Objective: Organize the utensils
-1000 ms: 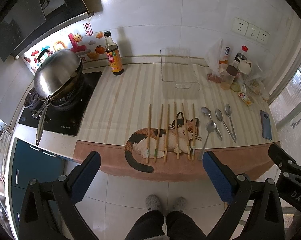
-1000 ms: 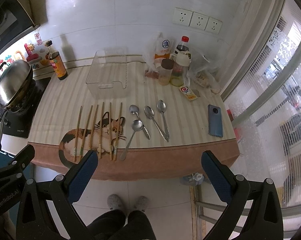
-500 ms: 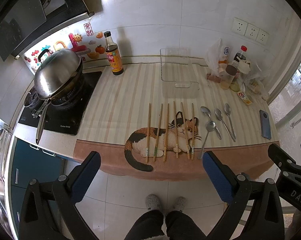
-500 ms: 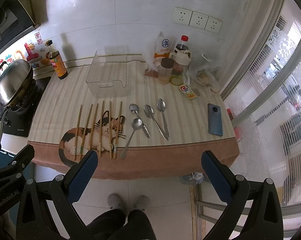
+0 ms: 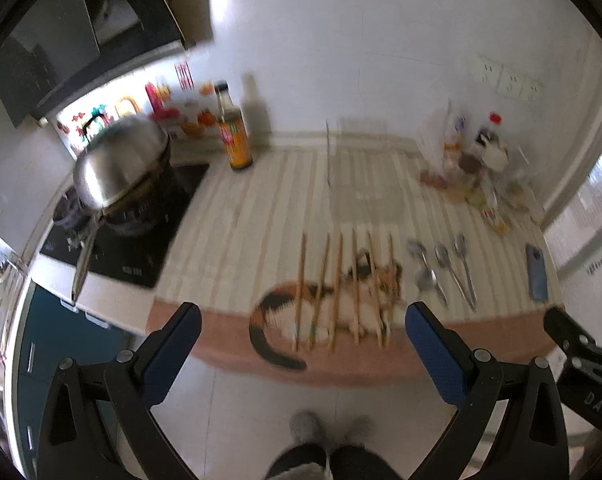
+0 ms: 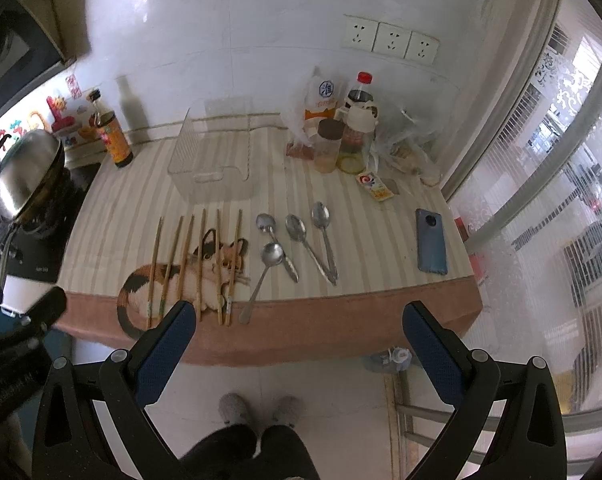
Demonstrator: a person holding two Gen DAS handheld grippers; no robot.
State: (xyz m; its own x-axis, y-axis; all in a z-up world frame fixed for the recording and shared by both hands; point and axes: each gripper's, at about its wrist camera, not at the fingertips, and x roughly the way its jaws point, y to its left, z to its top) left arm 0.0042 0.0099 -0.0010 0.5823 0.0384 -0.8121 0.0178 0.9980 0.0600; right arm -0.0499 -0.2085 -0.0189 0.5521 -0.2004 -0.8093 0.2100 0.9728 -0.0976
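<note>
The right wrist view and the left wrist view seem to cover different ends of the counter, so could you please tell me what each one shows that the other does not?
Only the right wrist view shows the window and the floor under it, and it is sharp.

Only the left wrist view shows the range hood, the blue cabinet and the whole cooktop; it is blurred.

Both show the chopsticks, four spoons, clear bin, sauce bottle, wok, phone and wall sockets. Each sees its own open gripper, right and left.

A home kitchen is indicated: a wok [image 6: 27, 178] on a cooktop [image 6: 41, 248] far left, tiled wall [image 6: 261, 20] beyond.
</note>
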